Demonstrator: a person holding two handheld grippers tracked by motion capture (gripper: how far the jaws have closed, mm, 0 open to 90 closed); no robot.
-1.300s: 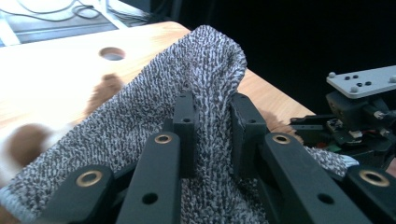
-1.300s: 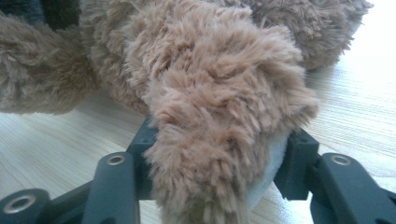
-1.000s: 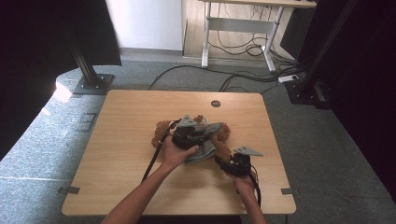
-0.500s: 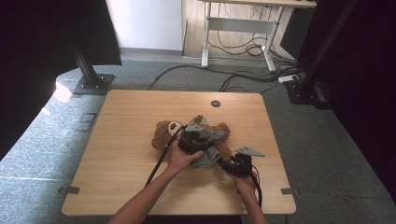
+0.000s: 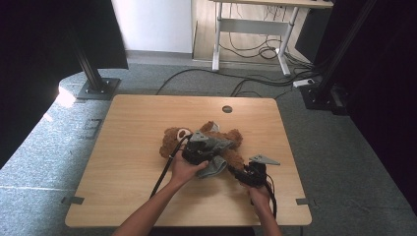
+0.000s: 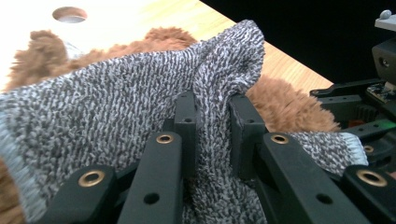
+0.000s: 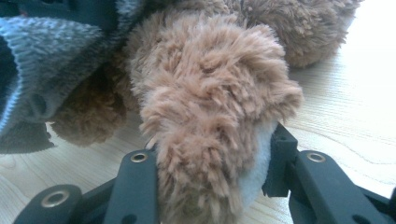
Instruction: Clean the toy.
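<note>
A brown teddy bear [image 5: 171, 141] lies in the middle of the wooden table [image 5: 133, 123]. A grey knitted garment [image 5: 220, 144] covers its body. My left gripper [image 5: 205, 150] is on top of the bear; in the left gripper view [image 6: 212, 109] its jaws are shut on a pinched fold of the grey knit [image 6: 116, 102], with brown fur [image 6: 285, 105] behind. My right gripper [image 5: 236, 170] is at the bear's lower right. In the right gripper view [image 7: 212, 154] its jaws are shut on a furry leg [image 7: 210, 93], the grey garment [image 7: 51, 51] to the left.
A round cable hole [image 5: 226, 109] is in the table's far side. Bare wood lies left of the bear and along the near edge. Black stands [image 5: 96, 83] and floor cables [image 5: 255, 86] lie beyond the table. The right gripper [image 6: 369, 107] shows in the left gripper view.
My left gripper has drawn a little toward the person with the grey knit in it, and more of the bear's head shows. The right gripper has hardly moved.
</note>
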